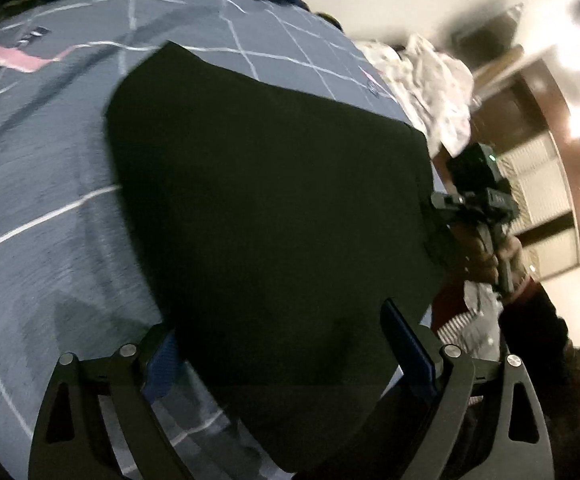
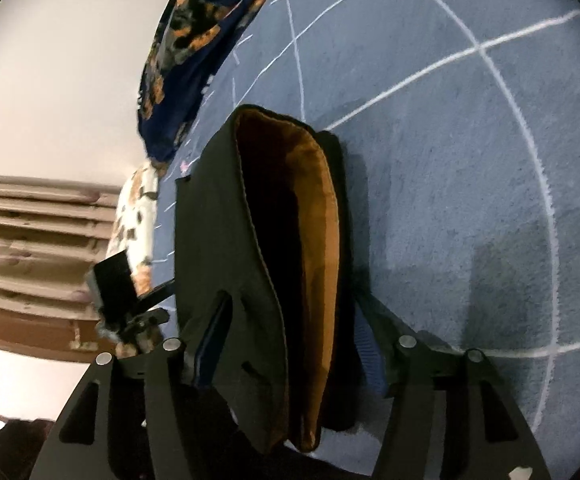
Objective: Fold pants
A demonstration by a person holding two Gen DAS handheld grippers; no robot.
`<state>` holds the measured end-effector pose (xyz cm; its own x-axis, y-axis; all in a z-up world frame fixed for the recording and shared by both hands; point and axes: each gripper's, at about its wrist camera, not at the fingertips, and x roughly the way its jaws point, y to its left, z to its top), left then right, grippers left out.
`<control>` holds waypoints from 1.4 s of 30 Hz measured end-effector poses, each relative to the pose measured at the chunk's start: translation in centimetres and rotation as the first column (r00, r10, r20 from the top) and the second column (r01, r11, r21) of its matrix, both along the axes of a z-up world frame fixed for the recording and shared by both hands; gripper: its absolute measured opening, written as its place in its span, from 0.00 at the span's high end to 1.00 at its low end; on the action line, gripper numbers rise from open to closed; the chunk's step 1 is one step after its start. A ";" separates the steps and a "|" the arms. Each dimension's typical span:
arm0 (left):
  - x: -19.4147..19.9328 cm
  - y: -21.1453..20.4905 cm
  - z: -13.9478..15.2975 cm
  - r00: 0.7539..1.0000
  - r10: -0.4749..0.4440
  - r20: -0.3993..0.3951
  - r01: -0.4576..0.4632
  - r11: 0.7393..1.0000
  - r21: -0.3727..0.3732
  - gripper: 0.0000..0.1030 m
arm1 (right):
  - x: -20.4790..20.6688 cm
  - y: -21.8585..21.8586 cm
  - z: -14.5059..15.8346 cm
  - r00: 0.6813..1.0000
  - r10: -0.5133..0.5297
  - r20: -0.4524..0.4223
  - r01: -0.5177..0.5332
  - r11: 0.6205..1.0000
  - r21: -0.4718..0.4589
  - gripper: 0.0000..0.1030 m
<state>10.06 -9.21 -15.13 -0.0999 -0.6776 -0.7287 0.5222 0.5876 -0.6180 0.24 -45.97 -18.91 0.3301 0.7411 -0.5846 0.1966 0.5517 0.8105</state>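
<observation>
Dark pants (image 1: 270,200) lie folded on a blue-grey bedspread (image 1: 50,200) with white grid lines. My left gripper (image 1: 278,320) stands wide open at the near edge of the pants, cloth lying between its blue pads without being pinched. In the right wrist view the waist end of the pants (image 2: 230,220) shows its tan lining (image 2: 317,240). My right gripper (image 2: 290,308) is open around that end; its left finger is partly hidden by cloth. Each gripper shows in the other's view: the right gripper (image 1: 433,224) at the pants' right edge, the left gripper (image 2: 164,304) at their left side.
A navy blanket with orange flowers (image 2: 194,40) lies bunched at the far side of the bed. A white patterned cloth (image 1: 437,80) hangs at the bed's edge. Beyond it are a pale wall, brown wooden furniture (image 2: 30,240) and bright ceiling lights.
</observation>
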 end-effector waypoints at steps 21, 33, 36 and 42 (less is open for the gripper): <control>1.1 -1.1 -0.6 0.979 -0.137 -0.153 0.116 0.983 -0.139 0.12 | 0.7 1.7 -0.1 0.997 0.083 -0.006 -0.083 0.996 0.024 0.45; 1.8 0.1 -0.9 0.979 -0.074 -0.192 0.041 0.985 -0.170 0.27 | 0.9 1.4 -0.9 0.995 0.095 0.024 -0.096 0.994 0.056 0.63; 1.3 -0.9 -0.8 0.981 -0.091 -0.170 0.062 0.984 -0.167 0.27 | 1.3 2.2 -0.7 0.994 0.099 0.038 -0.101 0.994 0.042 0.60; 1.5 -1.1 -1.1 0.988 -0.035 -0.150 0.009 0.986 -0.169 0.37 | 1.1 3.1 -0.4 0.994 0.091 0.067 -0.090 0.996 -0.014 0.63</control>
